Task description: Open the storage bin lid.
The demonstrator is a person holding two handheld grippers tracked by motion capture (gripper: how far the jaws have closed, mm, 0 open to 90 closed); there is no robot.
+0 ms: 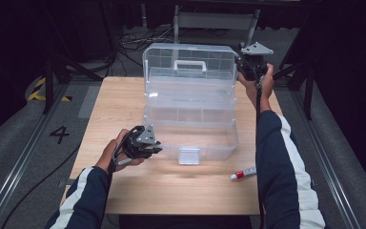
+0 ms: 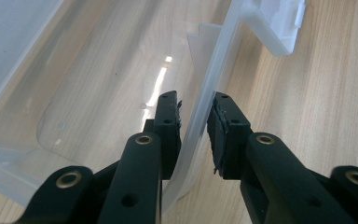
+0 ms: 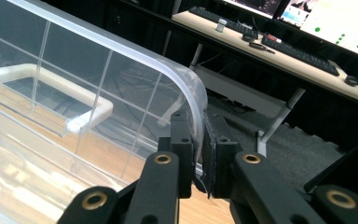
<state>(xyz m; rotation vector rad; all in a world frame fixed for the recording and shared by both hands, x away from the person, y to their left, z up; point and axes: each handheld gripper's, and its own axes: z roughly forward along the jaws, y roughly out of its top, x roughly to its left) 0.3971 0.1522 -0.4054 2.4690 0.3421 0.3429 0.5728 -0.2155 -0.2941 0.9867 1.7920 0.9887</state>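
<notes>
Box wall (image 2: 200, 116) stands between left hand-held gripper (image 2: 193, 116) pads.

One readable mark from up here: a dark figure "4" (image 1: 59, 134) on the grey floor (image 1: 28, 143), left of my desk (image 1: 119, 100), at the middle left of the frame. The screens (image 3: 335, 18) at the upper right of my right gripper view glow, but nothing on them can be read.
</notes>
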